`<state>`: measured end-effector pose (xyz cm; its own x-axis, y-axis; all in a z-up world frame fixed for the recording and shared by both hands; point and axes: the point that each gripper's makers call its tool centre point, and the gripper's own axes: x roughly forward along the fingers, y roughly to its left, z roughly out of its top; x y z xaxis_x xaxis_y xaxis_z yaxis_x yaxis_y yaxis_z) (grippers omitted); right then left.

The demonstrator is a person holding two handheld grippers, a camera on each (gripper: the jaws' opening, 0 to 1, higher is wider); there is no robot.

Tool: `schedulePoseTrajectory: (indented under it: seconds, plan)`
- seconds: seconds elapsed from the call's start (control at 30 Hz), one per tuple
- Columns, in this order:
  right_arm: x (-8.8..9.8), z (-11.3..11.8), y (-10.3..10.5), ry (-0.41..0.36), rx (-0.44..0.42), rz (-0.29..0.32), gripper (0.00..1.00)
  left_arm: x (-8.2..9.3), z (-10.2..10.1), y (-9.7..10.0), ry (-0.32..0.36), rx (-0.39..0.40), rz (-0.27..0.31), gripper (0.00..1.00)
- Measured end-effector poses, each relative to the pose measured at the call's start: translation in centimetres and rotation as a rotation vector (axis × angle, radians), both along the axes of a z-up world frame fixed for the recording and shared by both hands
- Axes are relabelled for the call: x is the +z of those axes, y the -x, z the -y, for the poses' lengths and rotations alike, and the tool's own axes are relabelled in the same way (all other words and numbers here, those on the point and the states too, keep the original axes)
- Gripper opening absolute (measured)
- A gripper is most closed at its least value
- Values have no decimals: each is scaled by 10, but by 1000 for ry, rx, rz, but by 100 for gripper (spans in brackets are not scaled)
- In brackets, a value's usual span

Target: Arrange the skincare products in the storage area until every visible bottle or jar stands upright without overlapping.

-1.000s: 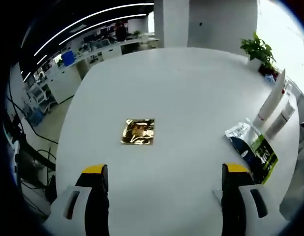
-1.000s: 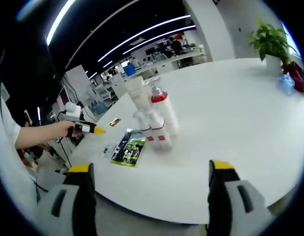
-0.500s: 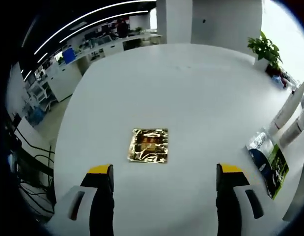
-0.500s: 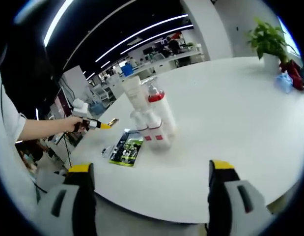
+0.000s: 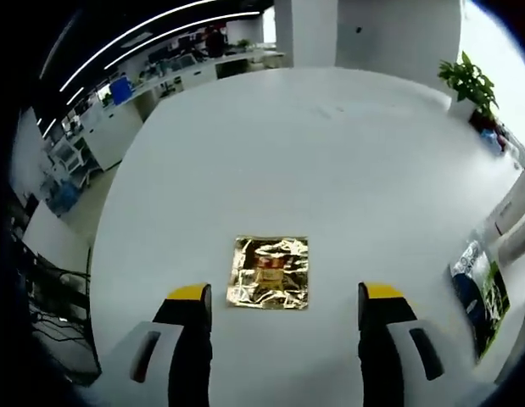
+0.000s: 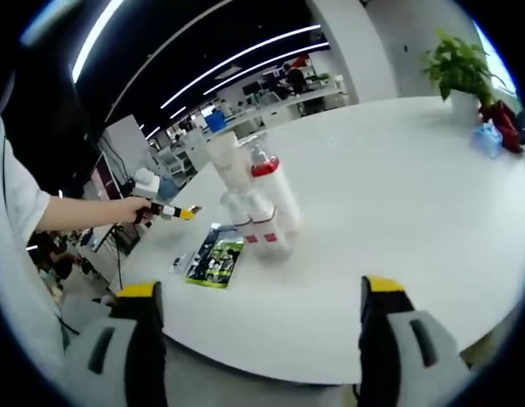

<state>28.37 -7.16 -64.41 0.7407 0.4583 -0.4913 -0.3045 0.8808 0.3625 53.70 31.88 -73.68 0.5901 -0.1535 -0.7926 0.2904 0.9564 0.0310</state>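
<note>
A gold foil sachet [image 5: 270, 272] lies flat on the white table [image 5: 313, 153], just beyond my left gripper [image 5: 284, 305], which is open with the sachet between the lines of its jaws. A green and black sachet [image 5: 480, 292] lies at the right edge beside white bottles [image 5: 515, 222]. In the right gripper view, several white bottles and tubes [image 6: 255, 208], one with a red cap, stand clustered upright. The green sachet [image 6: 214, 257] lies to their left. My right gripper [image 6: 258, 301] is open, short of the bottles. The left gripper [image 6: 164, 209] shows far left in a hand.
A potted plant [image 5: 466, 83] stands at the far edge of the table, with a red and a blue item [image 6: 498, 127] near it. Office desks [image 5: 152, 85] and cables lie beyond the table's left edge. A person's sleeve [image 6: 12, 203] is at the left.
My left gripper has moved forward and down towards the gold sachet, which now sits larger and nearer the jaws. The bottles have slid towards the right edge of that view. The right gripper stays still.
</note>
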Motion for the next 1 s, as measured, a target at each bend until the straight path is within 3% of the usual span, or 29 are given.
schedulePoseTrajectory:
  seconds: [0.37,0.57,0.73,1.0]
  plan:
    - [-1,1,-1,1,-5,-6,97,1,0,-16,14,-6,-25,56]
    - [-1,1,-1,1,-8,-7,97,-3,2,-11,23,2,-54,52]
    - [-2,2,-2,1,-11,-7,97,-5,2,-9,21,3,-65,41]
    - [-2,2,-2,2,-13,-9,97,-7,2,-8,22,2,-80,38]
